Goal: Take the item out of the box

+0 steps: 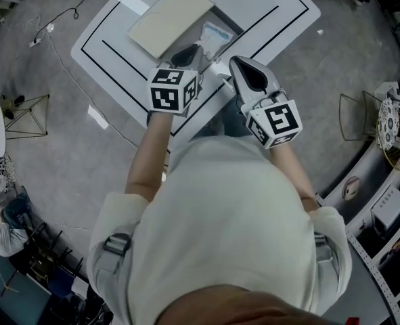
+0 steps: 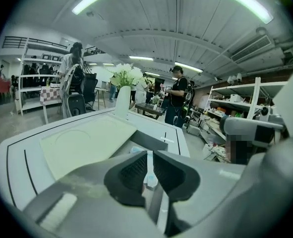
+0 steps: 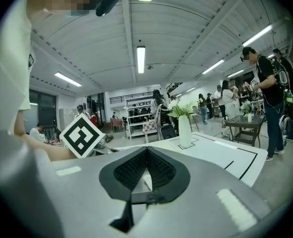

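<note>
Left gripper [image 2: 149,157] is hovering at the near edge of the open gray box [image 2: 153,141], fingers sitting slightly released with nothing between them. Right gripper [image 3: 146,151] is hanging just beside it, fingers clenched on nothing. The blue-and-white packet [image 1: 215,36] is lying inside the box on the white counter [image 1: 274,2], with the cream flap [image 1: 172,17] lying open.

Left hand-held gripper [image 2: 149,168] — jaws a narrow slit apart, nothing clamped, tipped downward. Right hand-held gripper [image 3: 146,155] — jaws closed tip to tip, empty. Both forearms [image 1: 149,158] reach forward, side by side.
</note>
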`<state>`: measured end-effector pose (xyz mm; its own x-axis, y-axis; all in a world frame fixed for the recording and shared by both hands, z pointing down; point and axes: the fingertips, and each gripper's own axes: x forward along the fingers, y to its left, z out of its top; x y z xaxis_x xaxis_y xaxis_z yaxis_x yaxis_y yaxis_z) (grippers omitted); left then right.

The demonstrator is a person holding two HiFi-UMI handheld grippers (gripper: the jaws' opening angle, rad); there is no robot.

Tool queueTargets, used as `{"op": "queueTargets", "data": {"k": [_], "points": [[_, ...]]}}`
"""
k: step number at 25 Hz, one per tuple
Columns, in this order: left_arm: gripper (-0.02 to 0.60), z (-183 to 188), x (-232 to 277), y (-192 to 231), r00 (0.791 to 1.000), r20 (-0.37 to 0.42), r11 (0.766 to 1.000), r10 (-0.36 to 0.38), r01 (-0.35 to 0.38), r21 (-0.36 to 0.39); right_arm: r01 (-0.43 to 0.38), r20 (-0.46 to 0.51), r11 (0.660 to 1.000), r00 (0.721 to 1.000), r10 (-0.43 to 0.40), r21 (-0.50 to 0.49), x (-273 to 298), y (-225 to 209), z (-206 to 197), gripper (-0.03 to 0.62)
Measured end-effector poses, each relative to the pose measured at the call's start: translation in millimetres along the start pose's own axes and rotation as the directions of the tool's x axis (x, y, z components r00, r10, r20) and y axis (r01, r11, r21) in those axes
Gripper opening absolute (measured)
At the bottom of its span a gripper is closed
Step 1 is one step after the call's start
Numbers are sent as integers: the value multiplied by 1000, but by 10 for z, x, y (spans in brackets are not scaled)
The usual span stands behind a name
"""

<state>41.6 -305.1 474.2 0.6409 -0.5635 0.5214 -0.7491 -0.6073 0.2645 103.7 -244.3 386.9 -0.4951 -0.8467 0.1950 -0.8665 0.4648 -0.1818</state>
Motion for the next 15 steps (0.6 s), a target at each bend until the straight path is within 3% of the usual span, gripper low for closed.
{"op": "queueTargets", "data": {"k": [9, 15], "points": [[170, -146, 490, -8, 984, -180, 996, -10, 26, 87, -7, -13, 1000, 1000, 7, 26, 49, -286, -46, -2], [201, -228, 723, 73, 966, -256, 993, 31, 1, 121, -14, -22, 999, 1000, 15, 41, 88, -418, -84, -2]]}}
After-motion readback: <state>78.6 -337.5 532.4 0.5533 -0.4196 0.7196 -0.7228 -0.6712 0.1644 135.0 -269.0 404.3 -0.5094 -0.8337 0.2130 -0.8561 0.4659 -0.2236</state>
